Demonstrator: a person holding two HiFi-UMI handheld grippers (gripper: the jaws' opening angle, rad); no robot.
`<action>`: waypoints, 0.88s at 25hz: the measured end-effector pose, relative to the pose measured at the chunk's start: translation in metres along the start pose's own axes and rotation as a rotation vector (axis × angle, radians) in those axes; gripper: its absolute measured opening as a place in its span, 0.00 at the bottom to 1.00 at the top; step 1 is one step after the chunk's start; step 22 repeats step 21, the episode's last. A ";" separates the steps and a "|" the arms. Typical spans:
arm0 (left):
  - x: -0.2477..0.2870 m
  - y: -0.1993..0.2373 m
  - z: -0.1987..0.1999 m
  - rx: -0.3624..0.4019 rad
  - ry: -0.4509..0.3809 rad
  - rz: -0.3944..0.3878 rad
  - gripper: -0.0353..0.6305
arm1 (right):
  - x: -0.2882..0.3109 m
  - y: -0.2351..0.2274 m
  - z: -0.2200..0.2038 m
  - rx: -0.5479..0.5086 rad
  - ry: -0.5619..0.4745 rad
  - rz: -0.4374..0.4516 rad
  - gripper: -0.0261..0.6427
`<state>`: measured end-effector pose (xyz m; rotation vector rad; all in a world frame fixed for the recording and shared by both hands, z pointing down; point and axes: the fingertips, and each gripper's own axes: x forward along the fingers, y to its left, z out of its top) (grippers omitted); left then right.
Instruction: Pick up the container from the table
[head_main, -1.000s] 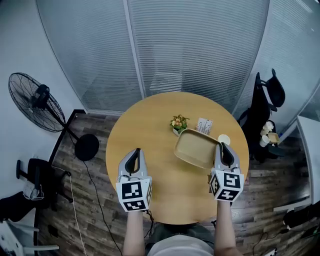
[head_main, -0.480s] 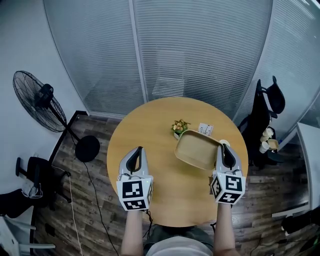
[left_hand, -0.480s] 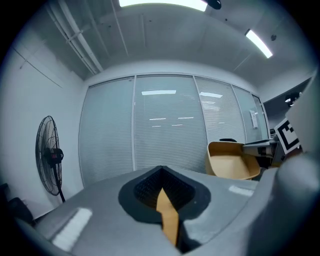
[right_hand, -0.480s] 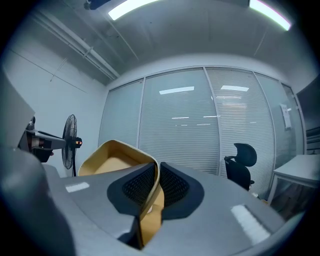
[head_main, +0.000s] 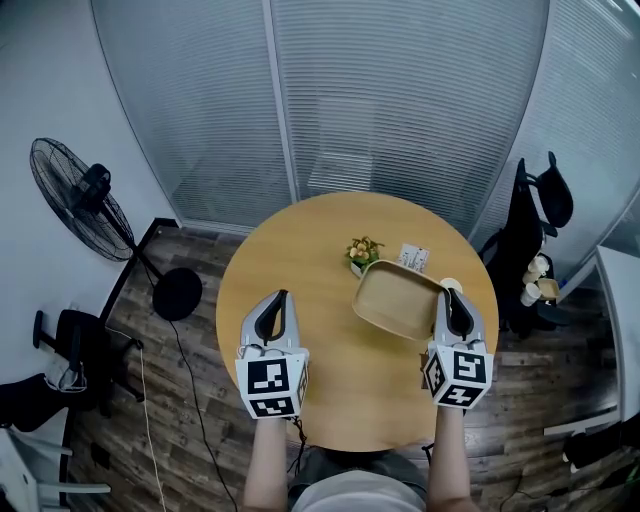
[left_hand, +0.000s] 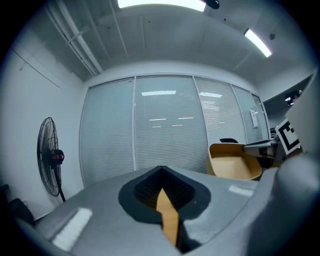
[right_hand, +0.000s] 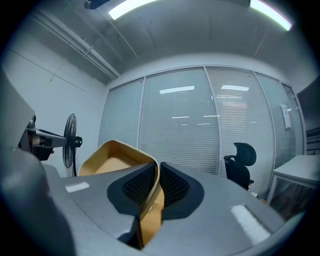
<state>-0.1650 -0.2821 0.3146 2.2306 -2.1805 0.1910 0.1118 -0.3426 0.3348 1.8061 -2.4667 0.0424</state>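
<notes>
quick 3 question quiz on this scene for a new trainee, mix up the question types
1. Multiple choice: what does the right gripper grip?
A) the floor fan
B) the rim of the tan container
C) the white cup

2. True or false: the left gripper also holds the container.

3. Fill in: the small potted plant stands on the round wooden ____.

Key:
1. B. Its jaws are closed on the container's rim.
2. False. Its jaws are together with nothing between them, apart from the container.
3. table
</notes>
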 end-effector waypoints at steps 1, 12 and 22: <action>0.000 0.000 0.000 0.000 -0.002 0.000 0.06 | 0.000 0.000 0.000 0.001 0.000 -0.001 0.12; -0.001 0.003 -0.001 0.006 -0.005 0.003 0.06 | -0.001 0.002 -0.001 -0.003 -0.001 -0.001 0.12; 0.006 0.004 -0.003 0.010 0.001 -0.001 0.06 | 0.005 0.001 -0.002 -0.007 0.004 -0.002 0.12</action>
